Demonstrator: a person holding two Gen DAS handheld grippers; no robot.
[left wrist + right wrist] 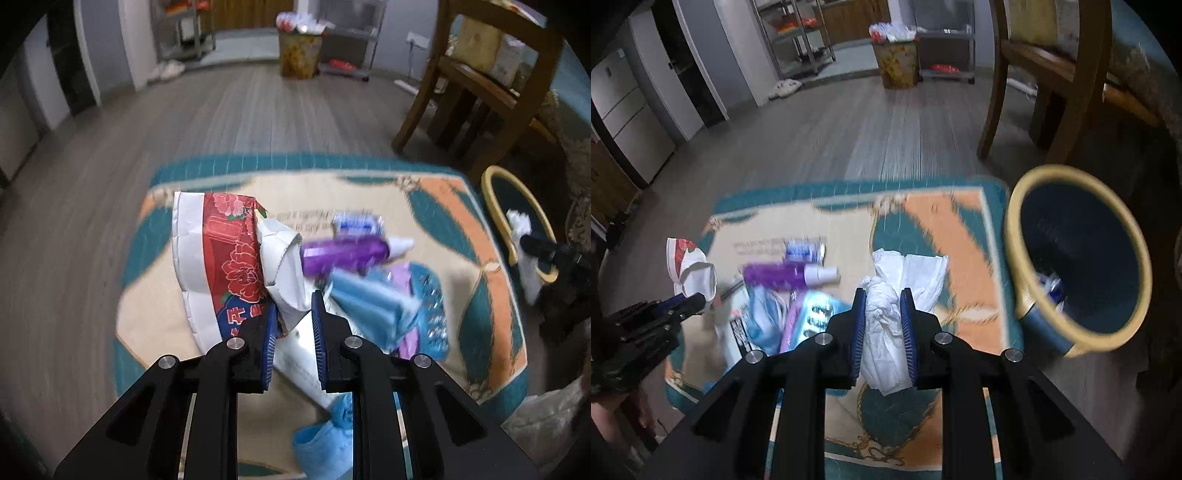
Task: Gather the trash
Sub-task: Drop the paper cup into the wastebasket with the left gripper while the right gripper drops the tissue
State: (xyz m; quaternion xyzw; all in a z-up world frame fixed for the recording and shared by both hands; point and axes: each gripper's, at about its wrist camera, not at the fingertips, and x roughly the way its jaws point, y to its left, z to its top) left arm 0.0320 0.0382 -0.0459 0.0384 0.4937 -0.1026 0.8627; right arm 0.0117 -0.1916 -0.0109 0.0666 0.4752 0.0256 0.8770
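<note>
while both grippers are loaded at once, the main risk is a drop short of the bin point(1027, 236), which stands off the rug's point(945, 218) right edge. right gripper point(884, 325) is clamped on a crumpled white tissue point(886, 317) above the rug; a loose flap trails ahead of the pads and could catch the bin's rim or pull free. left gripper point(294, 325) pinches only a folded white edge of the crushed red-and-white paper cup point(229, 254); most of the cup hangs beyond the jaws, so it may pivot or slip. remaining litter: purple bottle point(343, 254), blue wrappers point(369, 310), piled mid-rug. bin already holds some scraps, otherwise roomy
</note>
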